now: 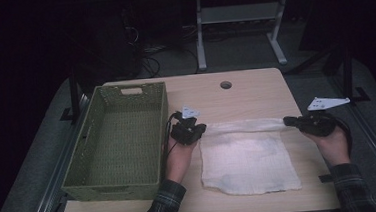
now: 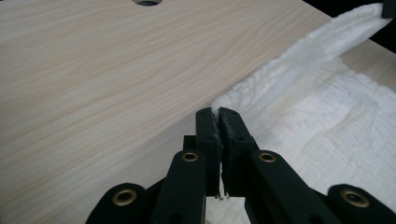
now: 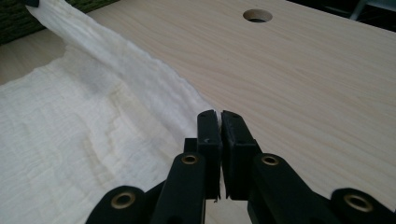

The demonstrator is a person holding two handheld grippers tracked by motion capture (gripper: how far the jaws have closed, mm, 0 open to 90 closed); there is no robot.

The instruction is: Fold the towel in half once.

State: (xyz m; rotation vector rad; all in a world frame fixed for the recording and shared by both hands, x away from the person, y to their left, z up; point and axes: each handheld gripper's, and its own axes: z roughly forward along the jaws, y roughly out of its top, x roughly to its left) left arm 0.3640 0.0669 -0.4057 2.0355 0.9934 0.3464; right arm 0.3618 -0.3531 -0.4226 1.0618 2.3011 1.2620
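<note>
Left tongs (image 1: 202,128) pressed together on the far left corner of the white cloth (image 1: 247,159), a sliver of fabric caught between the black jaws in the left gripper view (image 2: 219,114). Right tongs (image 1: 286,121) likewise clamped on the far right corner, jaw tips meeting at the cloth edge in the right gripper view (image 3: 218,114). Far edge of the cloth lifted off the desk (image 1: 255,89) and pulled taut between the two pairs of tongs, bunched into a narrow band running left to right. In the left gripper view that band (image 2: 299,60) rising toward the far upper right; in the right gripper view (image 3: 93,42) climbing toward the upper left. Rest of the cloth lying flat on the pale wood, near edge close to the near edge of the desk, slightly wrinkled, a faint grey smudge near its near left corner. Left hand (image 1: 178,154) gripping from below, plaid sleeve (image 1: 164,205) coming in from the near side; right hand (image 1: 333,143) the same on the right, with a grey three-cornered plate (image 1: 327,103) on top of its tongs. Left of the cloth, just beside the left hand, a green woven basket (image 1: 77,159) on the left part of the desk. Far off, a round hole (image 1: 225,85) in the desk top, beyond the cloth.
</note>
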